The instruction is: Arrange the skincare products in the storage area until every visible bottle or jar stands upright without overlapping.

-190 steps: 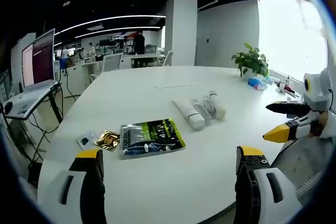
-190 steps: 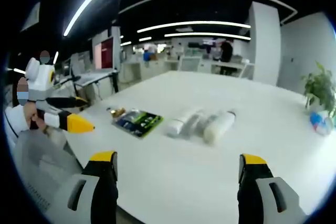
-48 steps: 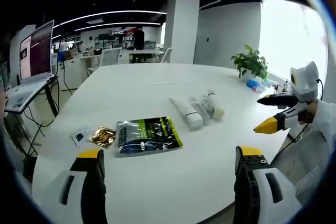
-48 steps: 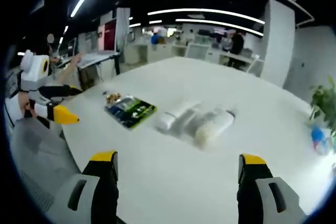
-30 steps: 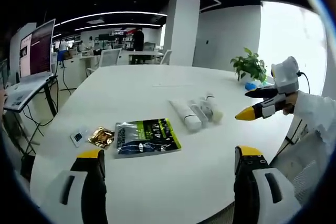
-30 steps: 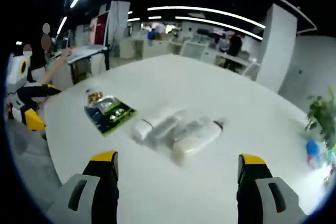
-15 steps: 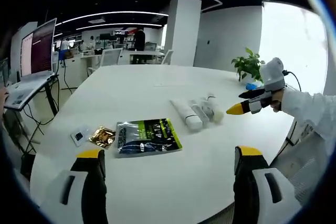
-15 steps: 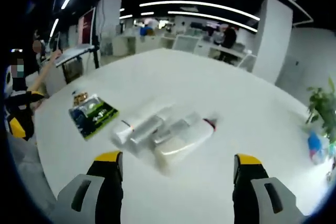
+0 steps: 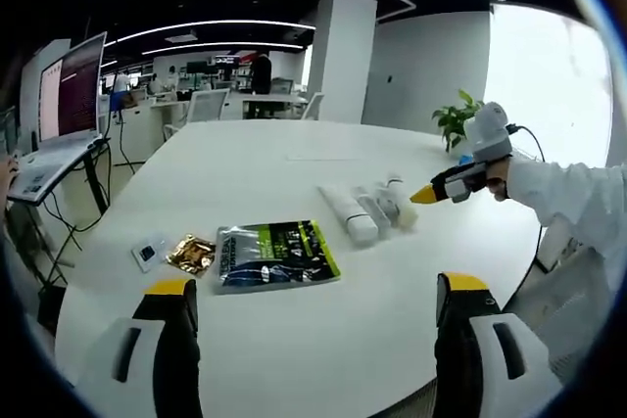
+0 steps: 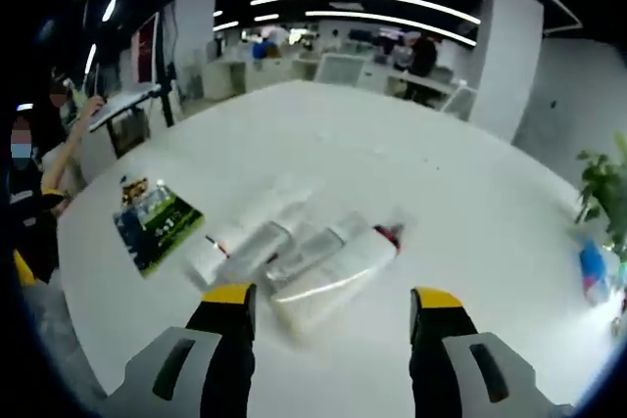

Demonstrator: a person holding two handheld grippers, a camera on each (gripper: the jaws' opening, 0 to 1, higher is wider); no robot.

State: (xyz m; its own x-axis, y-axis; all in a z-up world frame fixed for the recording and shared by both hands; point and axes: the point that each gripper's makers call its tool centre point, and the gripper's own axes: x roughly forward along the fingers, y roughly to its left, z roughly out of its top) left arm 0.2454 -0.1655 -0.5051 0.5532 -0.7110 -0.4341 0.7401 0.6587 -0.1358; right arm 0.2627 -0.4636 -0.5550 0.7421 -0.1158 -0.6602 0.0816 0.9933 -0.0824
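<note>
On the smooth white counter (image 10: 470, 193), clear cylindrical plastic bottles (image 10: 294, 261) lie flat; right gripper (image 10: 333, 302) and left gripper (image 9: 312, 291) jaws spread.

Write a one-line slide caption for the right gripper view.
Open right gripper closing in on bottles lying on their sides on the white table, green pouch beyond.

No legible text anywhere. Print on the flat green-and-black foil pouch (image 9: 277, 254) lying on the white round tabletop (image 9: 294, 340) too small and blurred to read; likewise the lines on the glowing laptop screen (image 9: 71, 100) at the far left.
</note>
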